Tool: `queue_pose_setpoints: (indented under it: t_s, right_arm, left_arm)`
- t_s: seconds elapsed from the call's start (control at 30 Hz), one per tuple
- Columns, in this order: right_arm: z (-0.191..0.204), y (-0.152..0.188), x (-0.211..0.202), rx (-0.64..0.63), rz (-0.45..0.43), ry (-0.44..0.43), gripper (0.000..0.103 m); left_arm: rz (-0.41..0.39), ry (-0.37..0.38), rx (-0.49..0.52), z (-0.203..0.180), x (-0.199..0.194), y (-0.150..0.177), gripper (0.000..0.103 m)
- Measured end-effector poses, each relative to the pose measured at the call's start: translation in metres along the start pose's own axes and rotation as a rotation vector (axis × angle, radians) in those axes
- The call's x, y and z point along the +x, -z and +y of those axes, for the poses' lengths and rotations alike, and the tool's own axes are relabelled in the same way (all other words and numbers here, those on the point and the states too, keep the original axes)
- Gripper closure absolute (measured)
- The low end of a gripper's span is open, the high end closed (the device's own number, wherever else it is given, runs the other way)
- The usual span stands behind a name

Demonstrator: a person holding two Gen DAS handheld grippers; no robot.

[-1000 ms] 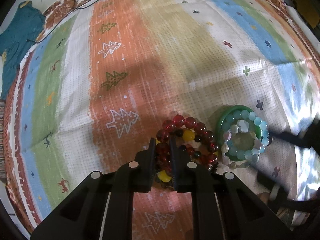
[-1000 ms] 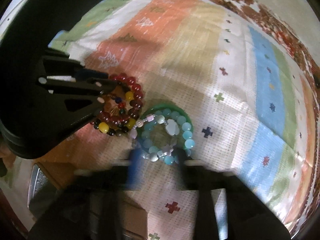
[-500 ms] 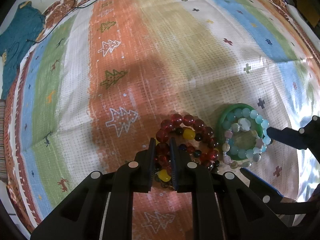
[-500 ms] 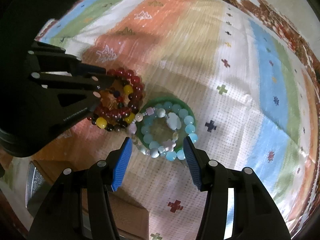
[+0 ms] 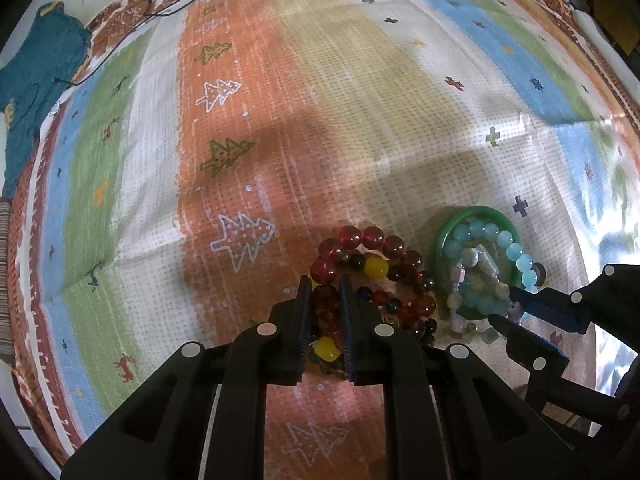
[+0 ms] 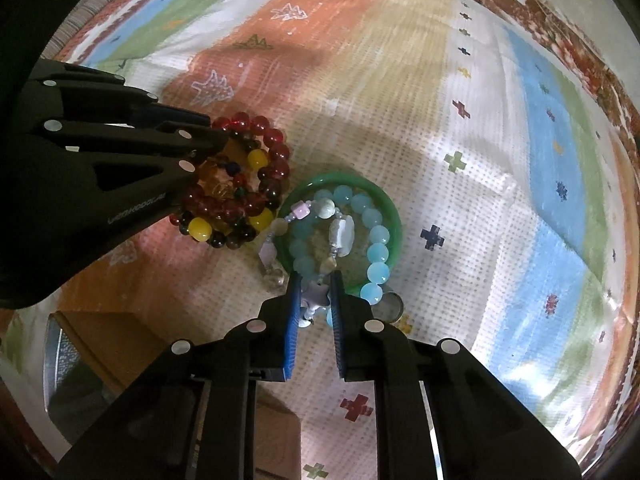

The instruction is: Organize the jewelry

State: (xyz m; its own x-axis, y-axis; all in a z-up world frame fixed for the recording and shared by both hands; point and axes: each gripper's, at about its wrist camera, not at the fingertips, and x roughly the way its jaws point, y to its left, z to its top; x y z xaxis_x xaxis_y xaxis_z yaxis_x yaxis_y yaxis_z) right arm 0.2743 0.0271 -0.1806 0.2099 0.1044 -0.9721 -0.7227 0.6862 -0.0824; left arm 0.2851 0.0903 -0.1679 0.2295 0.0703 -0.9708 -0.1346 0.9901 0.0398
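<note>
A pile of red, dark and yellow bead bracelets (image 5: 372, 264) lies on a striped cloth; it also shows in the right wrist view (image 6: 240, 184). My left gripper (image 5: 325, 304) is shut on the near side of this pile. To its right lies a green bangle (image 5: 476, 216) with aqua bead bracelets (image 6: 372, 240) and a pale stone-and-shell bracelet inside it. My right gripper (image 6: 314, 292) is shut on the near part of the pale and aqua bracelets, at a star-shaped bead (image 6: 316, 298). A small metal ring (image 6: 390, 306) lies just right of its fingers.
The cloth (image 5: 320, 100) has orange, beige, white, blue and green stripes with tree and cross marks. A teal garment (image 5: 36, 72) and a thin cable (image 5: 168, 4) lie at the far left. A brown box (image 6: 108, 340) sits near the table edge at lower left.
My right gripper has moved in and closed its jaws from wide open onto the pale and aqua bracelets. My left gripper stays shut on the red bead pile.
</note>
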Motion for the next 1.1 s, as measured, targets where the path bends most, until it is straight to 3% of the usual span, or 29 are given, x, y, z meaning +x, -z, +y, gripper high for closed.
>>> queue_pose_setpoints:
  t_s: [1.1]
  right_arm:
    - [-0.007,0.001,-0.006,0.029,0.005,-0.017,0.088]
  left_arm:
    - [0.002,-0.011,0.014,-0.007,-0.005,0.005,0.09]
